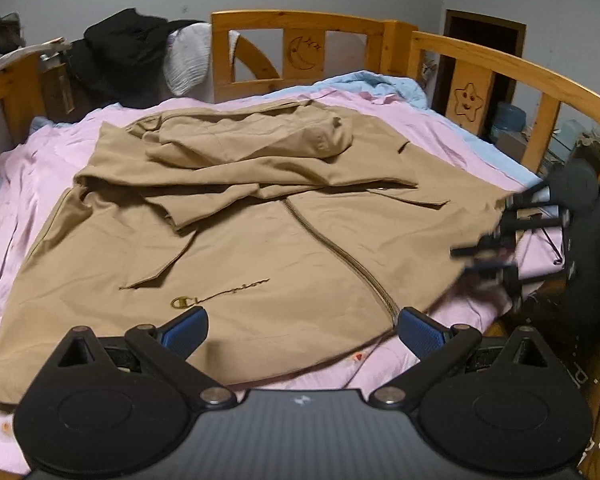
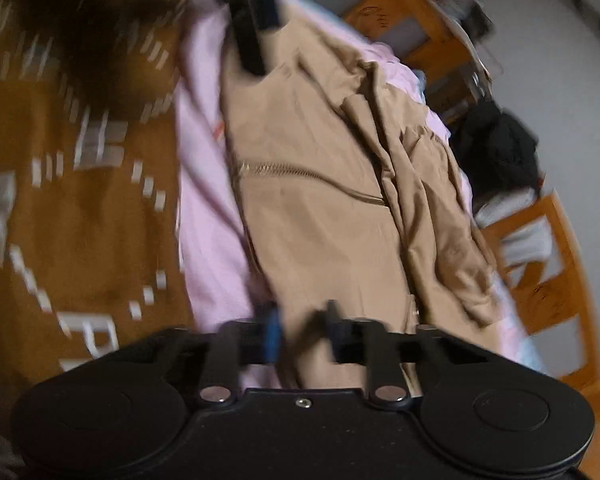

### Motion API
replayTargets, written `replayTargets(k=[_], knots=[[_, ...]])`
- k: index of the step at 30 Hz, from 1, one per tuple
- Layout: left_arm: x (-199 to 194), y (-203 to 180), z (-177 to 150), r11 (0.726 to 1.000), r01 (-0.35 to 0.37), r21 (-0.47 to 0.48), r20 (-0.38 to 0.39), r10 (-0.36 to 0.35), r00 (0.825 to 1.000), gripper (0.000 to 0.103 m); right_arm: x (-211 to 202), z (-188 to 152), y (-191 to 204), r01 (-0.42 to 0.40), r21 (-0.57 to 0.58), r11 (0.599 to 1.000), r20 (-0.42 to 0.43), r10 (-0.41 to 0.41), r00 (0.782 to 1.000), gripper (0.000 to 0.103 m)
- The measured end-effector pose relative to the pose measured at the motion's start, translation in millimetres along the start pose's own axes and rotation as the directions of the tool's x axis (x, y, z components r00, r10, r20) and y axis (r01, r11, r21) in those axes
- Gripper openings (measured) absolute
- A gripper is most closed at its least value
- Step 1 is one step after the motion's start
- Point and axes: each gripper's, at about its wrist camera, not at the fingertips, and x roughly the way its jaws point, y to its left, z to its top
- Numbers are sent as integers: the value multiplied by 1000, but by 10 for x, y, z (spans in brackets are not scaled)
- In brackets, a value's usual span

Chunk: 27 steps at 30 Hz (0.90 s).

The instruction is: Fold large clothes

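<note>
A large tan zip-up jacket (image 1: 260,240) lies front up on the pink sheet (image 1: 40,200), with its sleeves and hood (image 1: 260,140) folded across the chest. My left gripper (image 1: 302,318) hovers open over the jacket's near hem, its blue pads (image 1: 188,330) either side of the zipper's (image 1: 340,256) lower end. My right gripper (image 1: 484,248) is blurred at the jacket's right edge. In the right wrist view the right gripper (image 2: 302,330) has its fingers drawn close, with the tan jacket (image 2: 320,220) edge running between them.
Wooden bed rails (image 1: 300,24) with moon and star carvings ring the far and right sides. Black clothes (image 1: 124,52) and a white cloth (image 1: 188,64) are heaped at the back left. A blue blanket (image 1: 380,84) shows behind. A brown lettered mat (image 2: 80,200) covers the floor beside the bed.
</note>
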Motion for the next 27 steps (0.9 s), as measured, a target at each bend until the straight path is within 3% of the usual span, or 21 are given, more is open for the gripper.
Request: replayTargets(k=[5,8,12,16,22,27], knots=[[13,-71,19,992,-7,124,35,3,999,102,-192,186,-555,-8,267,964,34,-1,999,7],[65,-138,42,981,-56,186,48,47,998,102,-238,314,-928,-19,422,906,34,5,999,6],[191,-190,64,956,-136,259,42,130,991,102,-242,392,-1269,-41,545,837,46,19,999,7],[257,-161,73,929,-215,300,40,213,976,90,-231,439,-1441,-53,587,808,56,25,998,7],[37,102,0,912,-318,259,55,315,948,67,-213,460,-1537,-58,597,800,73,18,997,7],[-162,368,-100,878,-415,238,36,419,907,64,-238,457,-1569,-46,597,801,74,1,997,6]])
